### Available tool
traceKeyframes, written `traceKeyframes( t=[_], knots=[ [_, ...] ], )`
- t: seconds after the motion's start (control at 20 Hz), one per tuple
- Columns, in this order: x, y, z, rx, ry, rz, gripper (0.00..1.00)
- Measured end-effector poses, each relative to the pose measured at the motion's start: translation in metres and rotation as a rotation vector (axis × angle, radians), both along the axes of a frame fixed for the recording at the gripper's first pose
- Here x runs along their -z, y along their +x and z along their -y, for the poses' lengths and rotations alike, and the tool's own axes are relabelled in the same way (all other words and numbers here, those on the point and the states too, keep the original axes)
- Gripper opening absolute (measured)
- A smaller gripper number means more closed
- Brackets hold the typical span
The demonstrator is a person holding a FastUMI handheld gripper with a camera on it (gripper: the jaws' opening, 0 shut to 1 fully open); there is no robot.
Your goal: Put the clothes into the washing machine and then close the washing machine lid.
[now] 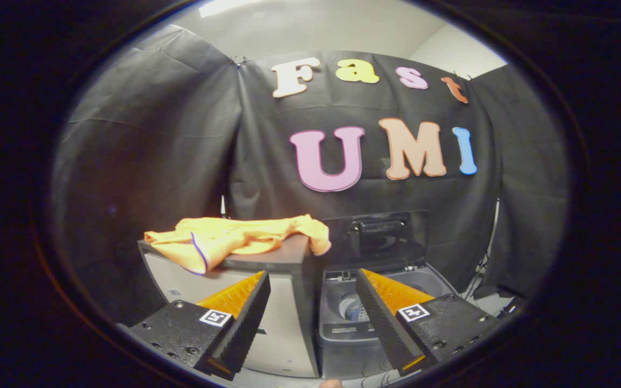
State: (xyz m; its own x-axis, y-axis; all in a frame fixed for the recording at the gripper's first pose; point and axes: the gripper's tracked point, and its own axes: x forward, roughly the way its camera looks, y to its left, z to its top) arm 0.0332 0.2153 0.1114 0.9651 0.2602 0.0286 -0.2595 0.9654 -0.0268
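An orange garment (237, 241) lies crumpled on the dark top of a pale cabinet (281, 323), one end drooping over the cabinet's right edge. Right of the cabinet stands a grey top-loading washing machine (429, 283). Its dark lid (378, 234) is raised upright against the booth wall, and the drum opening (349, 308) shows below. My gripper (313, 283) hovers in front of both, open, with nothing between its fingers. The garment lies beyond and a little left of the fingers. The washer opening sits just beyond the right finger (380, 307).
Black cloth walls close in the booth behind and to both sides. Cables (480, 269) hang down at the right of the washing machine. The cabinet's right side wall stands close against the washer.
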Motion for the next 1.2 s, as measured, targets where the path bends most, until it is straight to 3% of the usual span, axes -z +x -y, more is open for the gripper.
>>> traceKeyframes(
  t=[0.3, 0.55, 0.75, 0.9, 1.1, 1.2],
  knots=[
    [-0.034, 0.021, -0.079, -0.090, -0.025, -0.023, 0.97],
    [-0.042, 0.070, -0.135, -0.114, -0.069, -0.136, 0.97],
    [-0.031, 0.115, -0.181, -0.104, -0.073, -0.257, 0.97],
    [-0.012, 0.150, -0.194, -0.069, -0.157, -0.336, 0.97],
    [0.017, 0.171, -0.226, -0.077, -0.065, -0.490, 0.97],
    [0.043, 0.179, -0.220, -0.014, -0.119, -0.595, 0.97]
  ],
)
